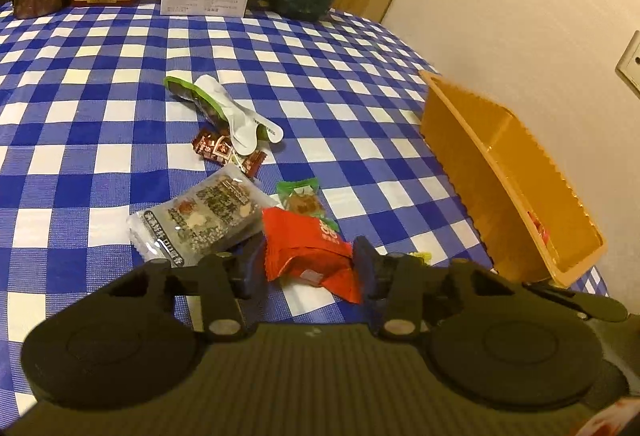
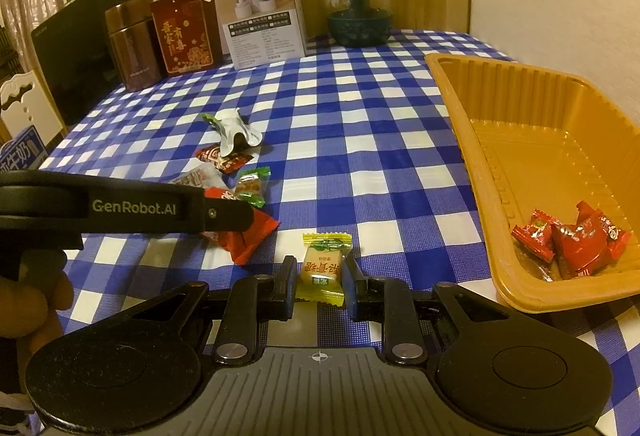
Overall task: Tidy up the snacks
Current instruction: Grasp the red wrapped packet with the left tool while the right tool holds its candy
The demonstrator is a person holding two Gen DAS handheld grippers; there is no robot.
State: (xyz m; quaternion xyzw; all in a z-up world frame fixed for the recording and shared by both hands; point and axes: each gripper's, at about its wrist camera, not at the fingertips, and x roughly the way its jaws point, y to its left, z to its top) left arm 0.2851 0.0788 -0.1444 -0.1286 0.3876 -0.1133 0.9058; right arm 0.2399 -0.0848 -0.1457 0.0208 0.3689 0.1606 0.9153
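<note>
A blue-and-white checked tablecloth [image 2: 360, 124] is spread over the whole table. Along the right edge, by the wall, an orange plastic tray [image 2: 500, 100] is set with its long axis running away from the cameras; a small heap of red candies [image 2: 572, 240] is gathered in its near corner.

At the far end a white product box [image 2: 264, 20], a red printed box [image 2: 184, 36], a brown tin [image 2: 132, 44] and a green glass jar [image 2: 358, 8] are lined up.

On the open cloth a loose cluster of snacks is scattered. A grey snack pack [image 1: 200, 216] is laid on a diagonal, its far end pointed up and to the right. Beyond it, a green-and-white wrapper [image 1: 224, 108] is stretched along the opposite diagonal, over a small brown candy [image 1: 220, 150]. A green-ended candy [image 1: 302, 200] is seen just beside the grey pack.

The left gripper [image 1: 308, 268] is brought narrow, and a red packet [image 1: 308, 248] is caught between its jaws, crumpled, its long axis slanted down to the right. The pads appear pressed on both sides of it.

The right gripper [image 2: 320, 284] is kept narrow too, and a yellow-wrapped candy [image 2: 323, 266] is held between its jaws, its twisted ends pointed away and toward the camera, just left of the tray.
</note>
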